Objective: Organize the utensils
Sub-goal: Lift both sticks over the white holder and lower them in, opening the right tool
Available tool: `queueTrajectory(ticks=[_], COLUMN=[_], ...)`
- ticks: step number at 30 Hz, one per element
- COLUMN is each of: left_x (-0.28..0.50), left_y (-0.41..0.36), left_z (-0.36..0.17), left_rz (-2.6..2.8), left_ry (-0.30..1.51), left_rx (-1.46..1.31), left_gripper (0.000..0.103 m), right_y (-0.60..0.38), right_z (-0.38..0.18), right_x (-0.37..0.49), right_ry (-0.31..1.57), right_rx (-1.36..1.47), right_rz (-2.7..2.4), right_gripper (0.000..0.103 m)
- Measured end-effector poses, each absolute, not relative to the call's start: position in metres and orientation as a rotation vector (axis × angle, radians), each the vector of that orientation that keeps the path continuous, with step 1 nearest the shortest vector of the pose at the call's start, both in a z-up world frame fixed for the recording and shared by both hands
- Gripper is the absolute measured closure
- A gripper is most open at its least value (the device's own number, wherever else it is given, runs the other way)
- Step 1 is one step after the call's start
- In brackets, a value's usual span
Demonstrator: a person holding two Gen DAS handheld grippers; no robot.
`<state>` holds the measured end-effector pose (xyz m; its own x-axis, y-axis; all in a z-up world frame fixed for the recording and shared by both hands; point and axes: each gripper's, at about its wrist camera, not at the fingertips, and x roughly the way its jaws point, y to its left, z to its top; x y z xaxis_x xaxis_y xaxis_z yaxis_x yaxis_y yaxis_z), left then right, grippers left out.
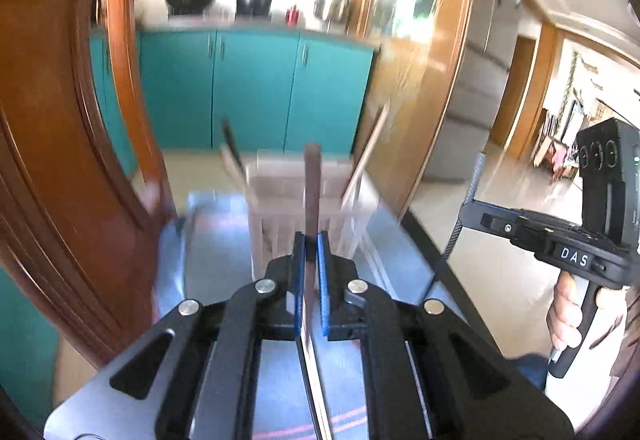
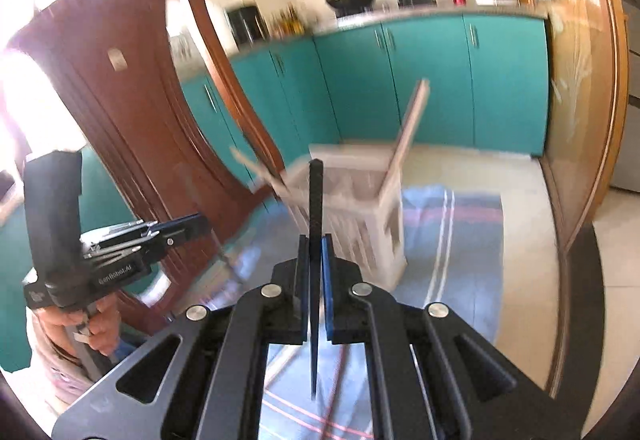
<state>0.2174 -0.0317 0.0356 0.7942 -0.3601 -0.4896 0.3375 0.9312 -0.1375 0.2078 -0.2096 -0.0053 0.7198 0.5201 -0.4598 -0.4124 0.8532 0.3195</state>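
In the left wrist view my left gripper [image 1: 311, 240] is shut on a brown chopstick [image 1: 312, 184], which stands upright between the blue pads. Just behind it is a pale plastic utensil holder [image 1: 280, 196] on the blue cloth. A light chopstick [image 1: 370, 144] and a dark one [image 1: 231, 142] lean out of the holder. In the right wrist view my right gripper [image 2: 315, 242] is shut on a black chopstick [image 2: 315, 208], also upright, in front of the same holder [image 2: 384, 240]. A light chopstick [image 2: 410, 128] leans in the holder's right side. Both views are motion-blurred.
A blue striped cloth [image 2: 460, 224] covers the table under the holder. A dark wooden chair back [image 1: 60, 160] stands close on the left. Teal cabinets [image 1: 256, 88] and a tiled floor lie beyond. A person's hand [image 1: 566, 316] grips the other gripper's handle at the right.
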Motion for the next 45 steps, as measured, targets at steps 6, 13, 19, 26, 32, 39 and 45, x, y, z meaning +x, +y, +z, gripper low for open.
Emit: queueTrajectory(ticks=[6, 13, 19, 26, 32, 39, 45], left_x=[0.224, 0.261, 0.264, 0.269, 0.299, 0.303, 0.274], left_y=[-0.025, -0.026, -0.015, 0.003, 0.008, -0.02, -0.015], left_z=[0.095, 0.101, 0.104, 0.097, 0.068, 0.043, 0.043], left_rz=[-0.326, -0.222, -0.226, -0.146, -0.116, -0.084, -0.114], left_ry=[0.324, 0.236, 0.21, 0.115, 0.161, 0.226, 0.219], left_rx=[-0.082, -0.162, -0.263, -0.353, -0.418, -0.279, -0.241], left_gripper=[0.096, 0.096, 0.096, 0.096, 0.096, 0.096, 0.071], right_y=[-0.224, -0.239, -0.238, -0.223, -0.194, -0.187, -0.22], right_z=[0.055, 0.073, 0.044, 0.006, -0.016, -0.029, -0.025], right_x=[0.215, 0.227, 0.258, 0.295, 0.302, 0.29, 0.258], right_ry=[0.381, 0.14, 0.134, 0.247, 0.294, 0.337, 0.294], right_rx=[0.287, 0.363, 0.39, 0.4, 0.322, 0.244, 0.301], right_rz=[0.457, 0.283, 0.159, 0.179, 0.228, 0.209, 0.16], right_gripper=[0.096, 0.096, 0.096, 0.096, 0.096, 0.077, 0.056])
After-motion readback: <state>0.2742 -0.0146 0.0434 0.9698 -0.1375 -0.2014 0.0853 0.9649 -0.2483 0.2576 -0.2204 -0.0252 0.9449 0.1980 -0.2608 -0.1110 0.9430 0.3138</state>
